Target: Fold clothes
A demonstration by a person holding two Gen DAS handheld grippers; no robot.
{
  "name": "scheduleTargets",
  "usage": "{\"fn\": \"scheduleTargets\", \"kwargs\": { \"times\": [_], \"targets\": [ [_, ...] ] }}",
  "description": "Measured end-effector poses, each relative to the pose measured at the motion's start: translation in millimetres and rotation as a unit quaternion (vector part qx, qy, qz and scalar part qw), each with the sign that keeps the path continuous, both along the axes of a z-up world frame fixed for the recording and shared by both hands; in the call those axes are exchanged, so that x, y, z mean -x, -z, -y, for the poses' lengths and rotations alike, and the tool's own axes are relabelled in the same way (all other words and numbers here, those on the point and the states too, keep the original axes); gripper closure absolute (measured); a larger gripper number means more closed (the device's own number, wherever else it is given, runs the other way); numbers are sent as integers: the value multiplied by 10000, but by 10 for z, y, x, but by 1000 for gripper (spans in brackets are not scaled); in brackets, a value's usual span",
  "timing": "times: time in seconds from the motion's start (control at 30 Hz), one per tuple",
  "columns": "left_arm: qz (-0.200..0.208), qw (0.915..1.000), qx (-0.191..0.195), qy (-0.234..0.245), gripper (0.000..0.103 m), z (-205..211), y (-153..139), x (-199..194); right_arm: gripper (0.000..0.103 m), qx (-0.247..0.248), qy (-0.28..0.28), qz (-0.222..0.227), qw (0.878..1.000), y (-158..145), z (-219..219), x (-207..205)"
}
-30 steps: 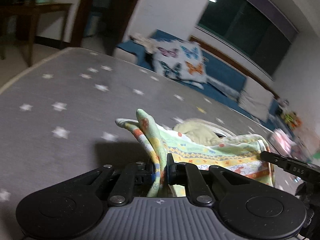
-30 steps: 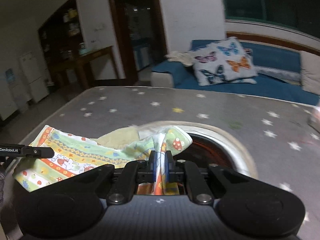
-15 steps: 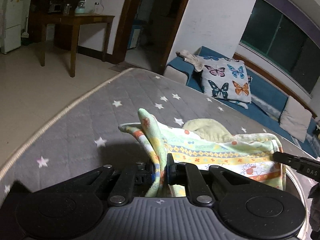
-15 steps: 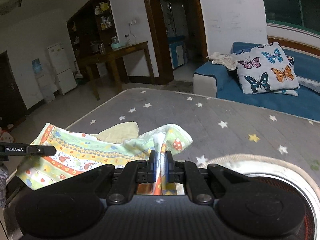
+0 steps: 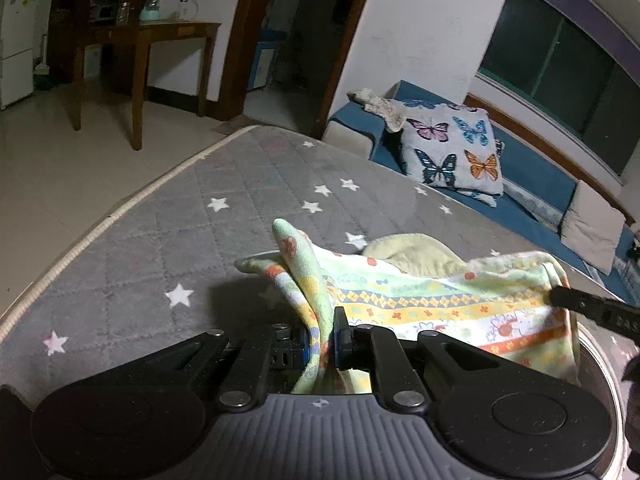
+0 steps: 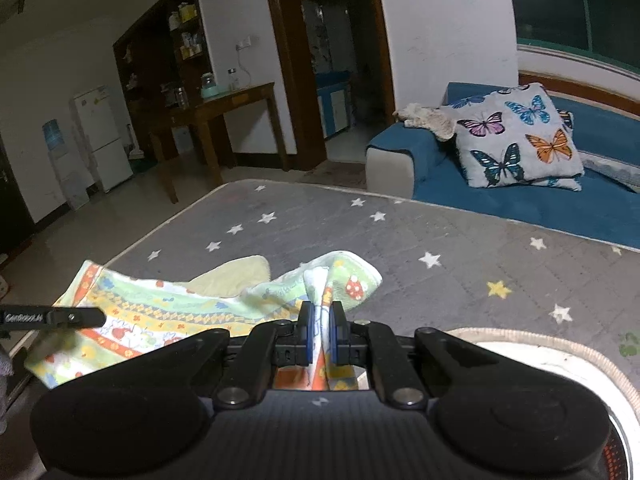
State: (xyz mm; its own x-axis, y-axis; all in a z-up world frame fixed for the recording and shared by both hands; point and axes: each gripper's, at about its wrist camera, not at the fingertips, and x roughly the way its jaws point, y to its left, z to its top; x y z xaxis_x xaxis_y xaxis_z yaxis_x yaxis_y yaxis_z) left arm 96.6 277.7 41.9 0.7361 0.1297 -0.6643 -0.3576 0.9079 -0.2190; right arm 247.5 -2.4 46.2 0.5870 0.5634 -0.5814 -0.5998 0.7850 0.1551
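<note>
left wrist: cloth (image 5: 420, 300) in gripper (image 5: 322, 338)

Colourful patterned cloth (image 5: 432, 300), stretched taut above mattress

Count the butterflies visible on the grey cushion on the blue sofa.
4 whole ones on the grey butterfly cushion: purple upper left, blue upper right, dark teal lower left, orange lower right. More may be hidden behind it.

1. Left gripper (image 5: 323, 344) and right gripper (image 6: 321, 338) have both risen and tilted upward, carrying the cloth (image 5: 432, 300) with them.
2. More floor, the table (image 5: 160, 36) and the doorway have entered both views.
3. The round white-rimmed object (image 6: 560, 364) has dropped toward the frame's lower right corner.
</note>
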Motion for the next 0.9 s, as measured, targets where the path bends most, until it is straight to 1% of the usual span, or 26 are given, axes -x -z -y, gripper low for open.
{"fn": "scheduleTargets", "kwargs": {
  "times": [0.03, 0.07, 0.1, 0.13, 0.17, 0.2, 0.23, 0.3, 0.37, 0.4, 0.43, 0.47, 0.5, 0.6, 0.67, 0.77, 0.8, 0.87, 0.9],
  "targets": [
    [-22, 10000, -19, 18, 91, 12, 13, -10, 96, 69, 28, -4, 10000, 9, -8, -25],
    [-44, 10000, -38, 36, 88, 25, 26, -19, 95, 110, -17, -13, 9999, 16, -20, -8],
    [-66, 9999, -58, 54, 87, 37, 38, -29, 94, 146, -74, -21, 9999, 23, -31, 17],
    [-111, 9999, -107, 42, 81, 51, 56, -37, 91, 181, -130, -30, 9997, 30, -43, 41],
    [-165, 9997, -201, -7, 62, 61, 79, -36, 90, 217, -187, -38, 9996, 36, -55, 66],
    [-193, 9994, -299, -54, 55, 66, 99, -27, 90, 253, -243, -47, 9994, 43, -67, 90],
    [-221, 9989, -398, -101, 49, 72, 119, -18, 90, 288, -300, -56, 9991, 50, -79, 115],
    [-266, 9981, -530, -160, 42, 80, 149, 17, 90, 360, -413, -73, 9985, 63, -102, 164],
    [-245, 9980, -563, -165, 29, 105, 166, 73, 86, 431, -526, -90, 9976, 77, -126, 212],
    [-237, 9977, -614, -130, 24, 138, 175, 102, 79, 467, -582, -98, 9972, 83, -137, 237],
    [-250, 9972, -694, -76, 17, 179, 191, 129, 68, 502, -639, -107, 9966, 90, -149, 261],
    [-264, 9966, -774, -22, 15, 220, 206, 156, 64, 522, -782, -123, 9955, 105, -188, 318],
    [-286, 9959, -856, 32, 14, 266, 226, 176, 63, 563, -917, -122, 9941, 124, -238, 390],
    [-377, 9934, -1074, 172, 10, 402, 308, 207, 63, 693, -1276, -129, 9893, 197, -395, 583],
    [-416, 9923, -1152, 177, 9, 444, 357, 213, 62, 804, -1452, -214, 9859, 280, -524, 702],
    [-392, 9920, -1195, 119, 7, 454, 352, 238, 62, 1116, -1485, -121, 9825, 381, -611, 812],
    [-373, 9919, -1207, 99, 6, 458, 340, 253, 62, 1117, -1475, -89, 9827, 367, -593, 838],
    [-312, 9916, -1251, 83, 0, 469, 310, 311, 55, 1060, -1436, -56, 9839, 318, -525, 884],
    [-284, 9915, -1268, 75, 0, 476, 296, 342, 52, 1009, -1402, -48, 9850, 287, -476, 904]
  ]
}}
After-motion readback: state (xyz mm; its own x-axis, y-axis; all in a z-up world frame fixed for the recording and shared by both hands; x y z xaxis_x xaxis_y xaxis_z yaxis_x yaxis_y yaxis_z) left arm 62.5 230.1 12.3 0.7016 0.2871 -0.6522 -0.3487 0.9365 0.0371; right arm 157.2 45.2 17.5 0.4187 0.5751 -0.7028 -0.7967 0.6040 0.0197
